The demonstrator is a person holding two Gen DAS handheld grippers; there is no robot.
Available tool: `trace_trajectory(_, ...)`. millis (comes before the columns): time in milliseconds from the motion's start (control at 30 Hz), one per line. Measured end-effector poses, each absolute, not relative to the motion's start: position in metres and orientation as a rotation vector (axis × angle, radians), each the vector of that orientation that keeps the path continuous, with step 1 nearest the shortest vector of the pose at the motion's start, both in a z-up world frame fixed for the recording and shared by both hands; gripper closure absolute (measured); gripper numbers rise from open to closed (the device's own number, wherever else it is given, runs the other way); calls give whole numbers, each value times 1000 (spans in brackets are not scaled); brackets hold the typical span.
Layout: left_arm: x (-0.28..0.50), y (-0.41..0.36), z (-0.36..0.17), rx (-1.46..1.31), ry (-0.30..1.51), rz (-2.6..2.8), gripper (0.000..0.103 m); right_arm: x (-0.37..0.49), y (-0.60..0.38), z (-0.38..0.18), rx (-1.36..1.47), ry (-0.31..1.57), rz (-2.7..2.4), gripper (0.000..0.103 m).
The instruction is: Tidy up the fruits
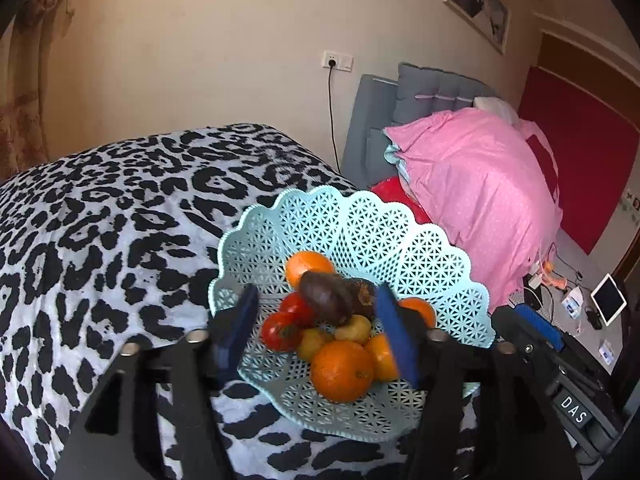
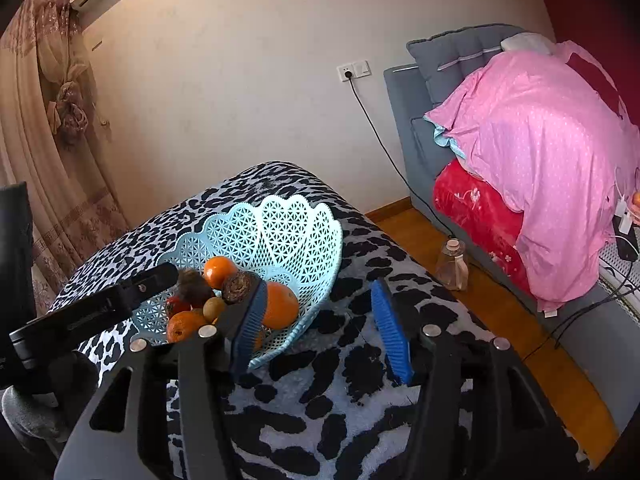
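A pale blue lattice basket stands on a leopard-print cloth and holds oranges, red tomatoes, small yellow fruits and a dark brown fruit on top of the pile. My left gripper hangs over the basket, open, its blue pads either side of the brown fruit with a gap on the left. My right gripper is open at the basket's near right rim, one finger in front of the fruit, the other over the cloth. The left gripper reaches in from the left there.
A grey sofa piled with pink bedding and a red quilt stands to the right. On the wooden floor a bottle sits beside a black cable. A tablet and small items lie at the far right. Curtains hang on the left.
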State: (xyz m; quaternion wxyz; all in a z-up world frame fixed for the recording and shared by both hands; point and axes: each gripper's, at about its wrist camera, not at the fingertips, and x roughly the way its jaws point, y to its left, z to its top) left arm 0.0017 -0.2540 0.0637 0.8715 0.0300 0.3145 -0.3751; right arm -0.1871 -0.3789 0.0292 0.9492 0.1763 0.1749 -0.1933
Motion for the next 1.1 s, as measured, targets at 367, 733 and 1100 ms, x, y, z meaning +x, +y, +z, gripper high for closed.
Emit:
trace_trajectory(367, 6, -223, 64, 27, 662, -699, 27, -190, -379, 29, 366, 333, -398, 19)
trace_trajectory(733, -11, -202, 76, 96, 584, -581, 16, -187, -377, 29, 370, 347, -363, 15)
trace_trajectory(1100, -37, -192, 90, 150, 517, -506, 11, -187, -360, 34, 298, 334, -310, 8)
